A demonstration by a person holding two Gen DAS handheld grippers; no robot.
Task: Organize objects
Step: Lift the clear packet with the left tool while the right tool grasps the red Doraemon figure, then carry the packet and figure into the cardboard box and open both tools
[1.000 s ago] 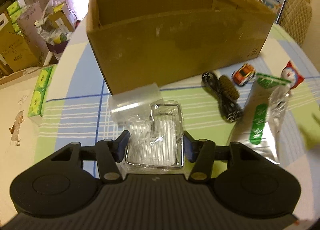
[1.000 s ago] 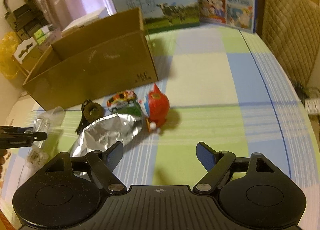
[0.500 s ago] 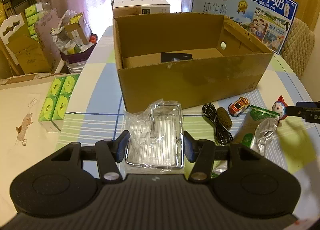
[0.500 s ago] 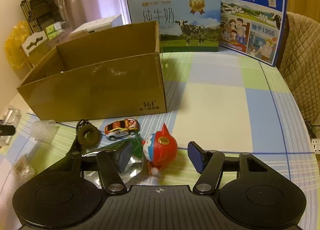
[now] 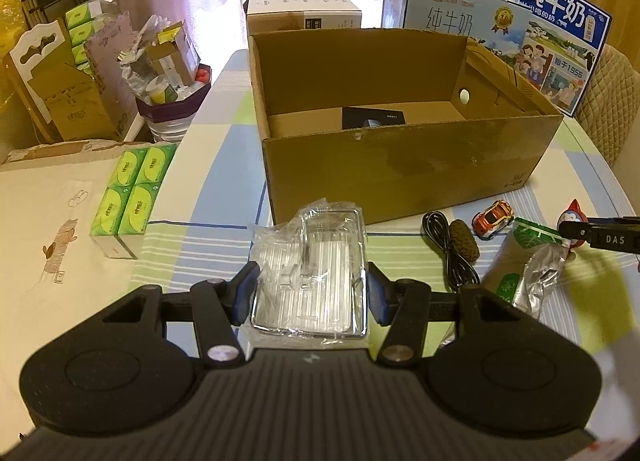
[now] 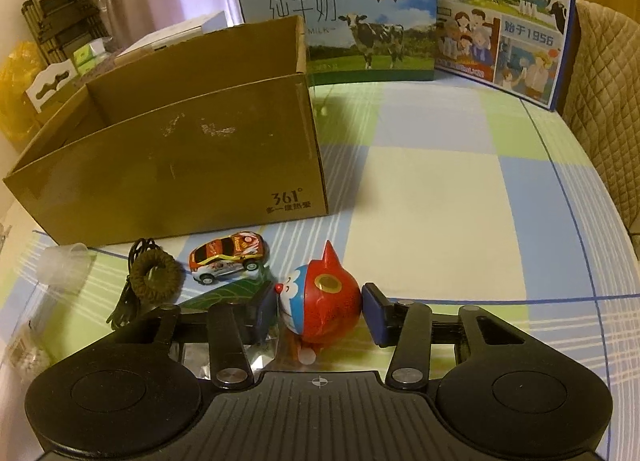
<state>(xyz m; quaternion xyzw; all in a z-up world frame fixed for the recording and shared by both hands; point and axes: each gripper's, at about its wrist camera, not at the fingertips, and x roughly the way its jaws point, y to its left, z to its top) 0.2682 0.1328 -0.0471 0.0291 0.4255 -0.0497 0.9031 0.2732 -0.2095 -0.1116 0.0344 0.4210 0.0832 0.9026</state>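
So left tool is clamped on the clear plastic tray at lower centre, right tool pinching the red toy mid-frame

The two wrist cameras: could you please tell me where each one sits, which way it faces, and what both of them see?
Left wrist: sits on the left gripper, looking along its fingers over the table into the open cardboard box; its own fingers show, closed on a clear plastic case, and the right gripper's tip enters at far right.
Right wrist: sits on the right gripper, low over the tablecloth, facing the milk cartons; its fingers clasp a red and blue toy figure.
Shared: box, toy car, toy figure, cartons, black cord.
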